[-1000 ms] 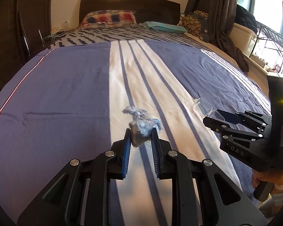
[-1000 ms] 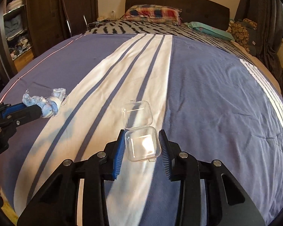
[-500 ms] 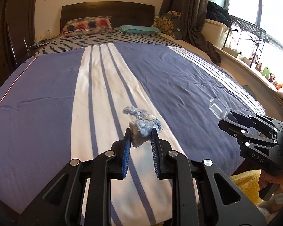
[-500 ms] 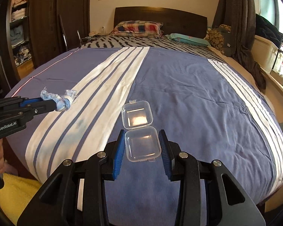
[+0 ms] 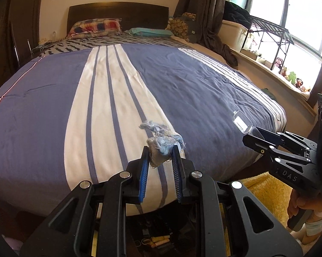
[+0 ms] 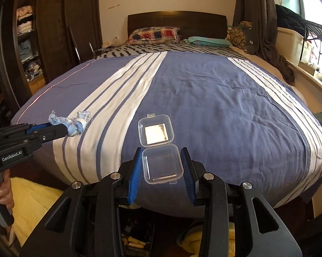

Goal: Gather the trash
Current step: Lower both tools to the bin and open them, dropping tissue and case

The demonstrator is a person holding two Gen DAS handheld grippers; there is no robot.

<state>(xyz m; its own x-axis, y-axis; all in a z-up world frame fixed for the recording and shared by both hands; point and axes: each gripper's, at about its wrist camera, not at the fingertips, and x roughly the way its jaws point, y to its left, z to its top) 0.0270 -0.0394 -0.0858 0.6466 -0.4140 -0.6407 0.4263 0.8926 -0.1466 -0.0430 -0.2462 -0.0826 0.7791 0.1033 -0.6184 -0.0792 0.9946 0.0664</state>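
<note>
The left gripper [image 5: 160, 152] is clenched on a crumpled blue-grey wad of trash [image 5: 163, 142]. The wad sits right at the tips of the 2 blue-lined fingers [image 5: 144, 171], pinched from both sides, with a frayed tail sticking out past them toward the bed. Seen from the right wrist, the same wad [image 6: 74, 124] juts from the tips of that gripper [image 6: 69, 129] at the left edge, lifted clear of the cover.

The right gripper [image 6: 162, 163] grasps a small clear plastic box [image 6: 161, 163]. Its bottom half lies between the 2 fingers with the pads against its sides, the jaws standing at a middling width to fit it. The hinged lid [image 6: 156, 131] is flipped open and points away from the gripper, over the bed. In the left wrist view the box [image 5: 242, 124] shows as a glint at the tips of the right gripper [image 5: 254, 136], just to the right of the wad and apart from it.

A hand [image 5: 298, 205] wraps the right gripper's handle; another hand [image 6: 2, 190] holds the left one.

Below both grippers lie a yellow rug [image 6: 34, 199] and the foot of the bed [image 6: 214, 98], its cover blue with white stripes. Further back, at the headboard, rest a plaid pillow [image 6: 154, 33] and a teal pillow [image 6: 208, 41].
</note>
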